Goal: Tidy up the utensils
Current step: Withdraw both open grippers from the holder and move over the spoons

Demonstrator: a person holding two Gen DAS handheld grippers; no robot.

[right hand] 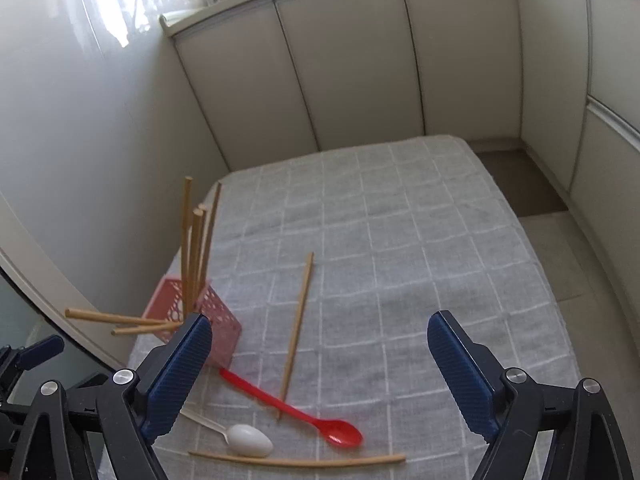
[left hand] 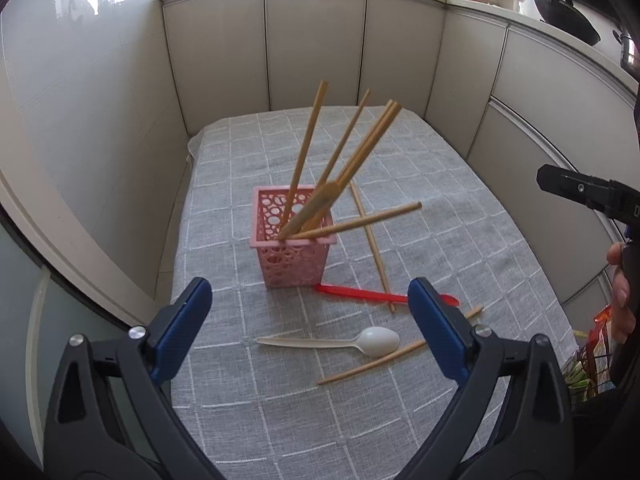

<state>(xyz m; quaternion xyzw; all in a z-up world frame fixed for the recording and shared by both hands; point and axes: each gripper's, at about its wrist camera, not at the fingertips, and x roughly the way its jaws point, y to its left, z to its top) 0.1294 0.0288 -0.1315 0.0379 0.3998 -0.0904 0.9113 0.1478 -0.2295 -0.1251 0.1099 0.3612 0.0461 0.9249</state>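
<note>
A pink perforated basket (left hand: 293,258) stands on the grey checked cloth (left hand: 440,248) and holds several wooden chopsticks (left hand: 308,160) leaning out. It also shows in the right wrist view (right hand: 224,324). On the cloth lie a red spoon (left hand: 360,294) (right hand: 296,412), a white spoon (left hand: 352,342) (right hand: 246,442) and two loose chopsticks (left hand: 372,240) (left hand: 384,358) (right hand: 298,330) (right hand: 304,461). My left gripper (left hand: 310,332) is open and empty above the white spoon. My right gripper (right hand: 320,376) is open and empty above the red spoon.
Beige cabinet panels (left hand: 316,44) wall in the table at the back and both sides. The right gripper's body (left hand: 584,192) and the hand holding it show at the right edge of the left wrist view. A bag of packets (left hand: 588,356) sits off the table's right edge.
</note>
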